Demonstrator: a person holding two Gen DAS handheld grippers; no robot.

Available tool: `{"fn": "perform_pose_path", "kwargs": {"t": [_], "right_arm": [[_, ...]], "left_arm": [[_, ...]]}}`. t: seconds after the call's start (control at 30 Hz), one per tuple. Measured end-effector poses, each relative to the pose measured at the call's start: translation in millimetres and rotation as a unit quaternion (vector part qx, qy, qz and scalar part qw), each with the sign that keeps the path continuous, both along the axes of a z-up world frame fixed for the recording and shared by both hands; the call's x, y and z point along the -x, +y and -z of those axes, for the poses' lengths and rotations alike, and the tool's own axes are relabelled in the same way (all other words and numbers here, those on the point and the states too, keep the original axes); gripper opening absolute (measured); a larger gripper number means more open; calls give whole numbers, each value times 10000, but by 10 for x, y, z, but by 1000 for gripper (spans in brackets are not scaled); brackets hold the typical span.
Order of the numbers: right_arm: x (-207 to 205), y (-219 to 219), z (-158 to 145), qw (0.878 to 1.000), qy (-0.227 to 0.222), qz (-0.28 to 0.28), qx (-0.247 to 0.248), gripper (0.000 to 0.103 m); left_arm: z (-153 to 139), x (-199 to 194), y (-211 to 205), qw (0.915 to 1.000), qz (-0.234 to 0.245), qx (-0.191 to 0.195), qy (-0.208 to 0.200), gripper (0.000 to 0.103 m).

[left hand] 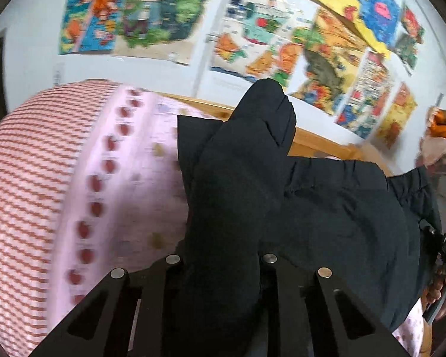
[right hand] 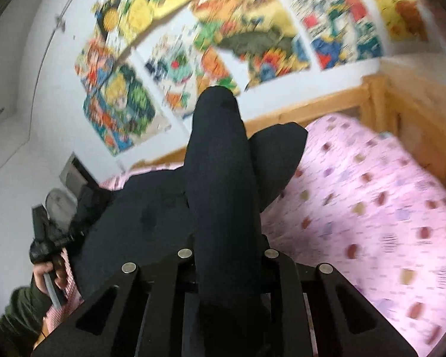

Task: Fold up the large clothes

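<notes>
Blurred posters (left hand: 252, 44) behind; black garment (left hand: 229, 208) hides both grippers' jaws, clamped on it.

Garment: we see the garment (left hand: 327, 208) lying on the bed sheet (left hand: 128, 178), a bunch of it between the left gripper (left hand: 221, 260) fingers.
Left of left tongs: striped cover (left hand: 23, 178).
Right tongs: the right gripper (right hand: 227, 254) pinches another fold; sheet to its right.
Ahead: bed frame (right hand: 312, 104), then posters (right hand: 252, 29) on the wall.
</notes>
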State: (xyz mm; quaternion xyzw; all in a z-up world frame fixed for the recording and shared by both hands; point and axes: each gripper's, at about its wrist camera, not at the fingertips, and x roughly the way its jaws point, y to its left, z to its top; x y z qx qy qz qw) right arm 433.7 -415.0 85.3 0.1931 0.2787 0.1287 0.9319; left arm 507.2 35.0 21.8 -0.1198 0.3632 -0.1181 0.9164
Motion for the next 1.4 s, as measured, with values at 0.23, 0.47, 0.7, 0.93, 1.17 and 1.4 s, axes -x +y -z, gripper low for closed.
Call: {"fn": "perform_pose_path", "kwargs": {"t": [0.23,0.47,0.7,0.93,1.17,1.4], "right_arm": [[397,-583,-103,9969,230,734,173,14],[353,-747,203,9916,589,1115,302,16],[212,-592,218,9774,893,1329,1379,66],[362,-502,204,9581,929,1983,1845,96],[687,-543,24,9526,419,2540,1622,101],[994,-342,-216,9532,-308,2572,1562,101]], "left_arm": [[132,-49,-627,9976,650,-228,94,19],[180,-72,-784,9953,723,-630,-103,22],[378,-106,-670,9966,48,-741,353,76],[326,16,-687,9967,-209,-718,302,92],[-1,343,-815,9967,-418,-570,-390,103],[-395,787,-1014,9927,-246,-639,-997,103]]}}
